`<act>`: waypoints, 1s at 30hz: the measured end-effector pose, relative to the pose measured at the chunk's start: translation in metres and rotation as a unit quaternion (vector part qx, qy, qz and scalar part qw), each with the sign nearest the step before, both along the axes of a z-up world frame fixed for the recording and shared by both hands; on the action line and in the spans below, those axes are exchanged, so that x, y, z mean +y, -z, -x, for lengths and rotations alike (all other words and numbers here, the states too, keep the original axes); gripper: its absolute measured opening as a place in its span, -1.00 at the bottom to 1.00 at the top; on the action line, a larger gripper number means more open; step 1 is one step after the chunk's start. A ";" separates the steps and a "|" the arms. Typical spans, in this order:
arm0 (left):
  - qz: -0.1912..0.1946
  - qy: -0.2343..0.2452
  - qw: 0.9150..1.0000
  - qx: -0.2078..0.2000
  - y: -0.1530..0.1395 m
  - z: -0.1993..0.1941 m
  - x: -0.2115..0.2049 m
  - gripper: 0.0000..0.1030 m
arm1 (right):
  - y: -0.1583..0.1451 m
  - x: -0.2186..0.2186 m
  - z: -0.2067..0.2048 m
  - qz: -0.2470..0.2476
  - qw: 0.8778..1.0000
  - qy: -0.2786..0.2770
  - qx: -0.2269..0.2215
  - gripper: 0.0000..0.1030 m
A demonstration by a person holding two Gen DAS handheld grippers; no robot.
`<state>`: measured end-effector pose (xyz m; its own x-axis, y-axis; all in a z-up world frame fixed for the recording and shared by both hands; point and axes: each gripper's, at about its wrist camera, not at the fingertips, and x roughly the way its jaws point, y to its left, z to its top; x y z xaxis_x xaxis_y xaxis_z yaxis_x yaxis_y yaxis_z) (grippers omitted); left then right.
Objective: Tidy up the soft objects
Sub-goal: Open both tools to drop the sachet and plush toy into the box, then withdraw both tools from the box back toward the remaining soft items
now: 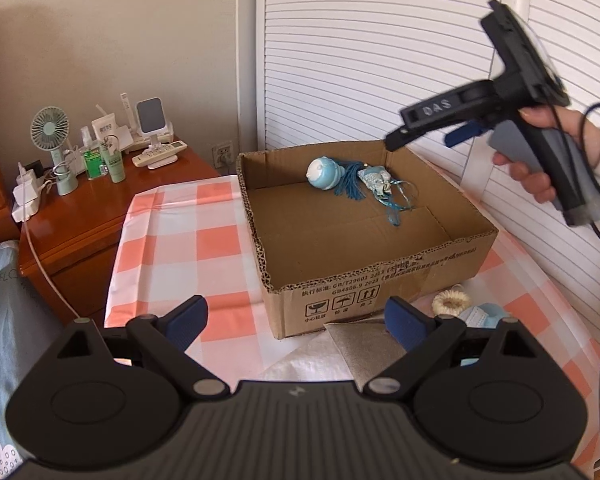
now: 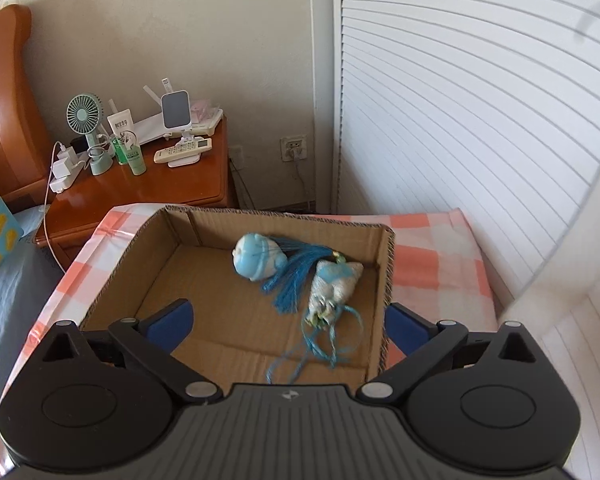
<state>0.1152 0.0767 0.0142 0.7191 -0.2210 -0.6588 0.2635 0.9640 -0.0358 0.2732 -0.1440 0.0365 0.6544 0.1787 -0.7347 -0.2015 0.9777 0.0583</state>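
Note:
A cardboard box [image 1: 380, 276] stands on the orange-checked tablecloth [image 1: 180, 240]. Inside lie a light blue plush toy [image 1: 323, 173] with a blue tassel and a silvery-blue sachet [image 1: 374, 180] with ribbons; both show in the right wrist view, toy [image 2: 256, 258] and sachet [image 2: 334, 284]. My left gripper [image 1: 296, 322] is open and empty before the box's near wall. My right gripper [image 2: 286, 320] is open and empty above the box [image 2: 180, 280]; it also shows in the left wrist view [image 1: 396, 140]. A cream scrunchie [image 1: 452, 302], a blue face mask [image 1: 482, 316] and a grey cloth [image 1: 360, 340] lie near the box.
A wooden nightstand [image 1: 92, 216] at the left carries a small fan [image 1: 50, 130], bottles, a remote and chargers. White louvred doors [image 1: 380, 60] stand behind the box. Blue-grey bedding [image 1: 4, 320] lies at the far left.

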 end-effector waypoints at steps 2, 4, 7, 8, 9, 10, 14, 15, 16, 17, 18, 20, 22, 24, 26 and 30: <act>-0.005 -0.009 1.000 -0.005 -0.001 0.007 -0.001 0.89 | 0.001 -0.005 0.020 0.006 1.000 0.001 -0.012 1.00; -0.013 -0.023 1.000 -0.013 0.000 0.017 -0.002 0.92 | 0.003 -0.010 0.039 0.002 1.000 -0.001 -0.016 1.00; -0.011 -0.034 0.999 -0.014 0.002 0.028 -0.002 0.92 | 0.010 -0.016 0.069 0.000 1.000 0.001 -0.010 1.00; -0.012 -0.038 0.999 -0.011 0.004 0.032 -0.002 0.93 | 0.013 -0.018 0.080 0.000 1.000 0.001 -0.010 1.00; -0.014 -0.041 0.999 -0.010 0.006 0.035 -0.003 0.93 | 0.016 -0.021 0.091 -0.002 1.000 0.003 -0.011 1.00; -0.014 -0.043 0.999 -0.010 0.007 0.038 -0.004 0.93 | 0.019 -0.023 0.101 -0.003 1.000 0.003 -0.012 1.00; -0.006 -0.047 0.999 -0.008 0.015 0.050 -0.006 0.93 | 0.035 -0.032 0.138 -0.004 1.000 0.016 -0.016 1.00; -0.001 -0.050 0.999 -0.006 0.018 0.052 -0.006 0.93 | 0.039 -0.036 0.146 -0.010 1.000 0.020 -0.013 1.00; 0.005 -0.051 0.999 -0.005 0.020 0.054 -0.007 0.93 | 0.042 -0.039 0.154 -0.018 0.999 0.026 -0.009 1.00; 0.010 -0.052 0.999 -0.002 0.024 0.055 -0.007 0.93 | 0.046 -0.043 0.162 -0.028 0.999 0.034 -0.005 1.00; 0.014 -0.053 0.999 0.002 0.027 0.055 -0.007 0.93 | 0.050 -0.048 0.169 -0.035 0.999 0.039 -0.002 1.00; 0.017 -0.059 0.998 0.011 0.034 0.057 -0.008 0.93 | 0.058 -0.054 0.184 -0.035 0.998 0.052 0.003 1.00; 0.018 -0.063 0.998 0.018 0.039 0.058 -0.009 0.93 | 0.065 -0.057 0.194 -0.023 0.998 0.055 0.008 1.00; 0.023 -0.061 0.998 0.023 0.043 0.061 -0.010 0.93 | 0.071 -0.057 0.201 -0.007 0.998 0.058 0.016 1.00; 0.026 -0.057 0.998 0.026 0.046 0.063 -0.011 0.93 | 0.077 -0.056 0.205 0.001 0.998 0.055 0.024 1.00; 0.025 -0.056 0.998 0.035 0.054 0.066 -0.012 0.93 | 0.092 -0.049 0.206 0.013 0.998 0.050 0.042 1.00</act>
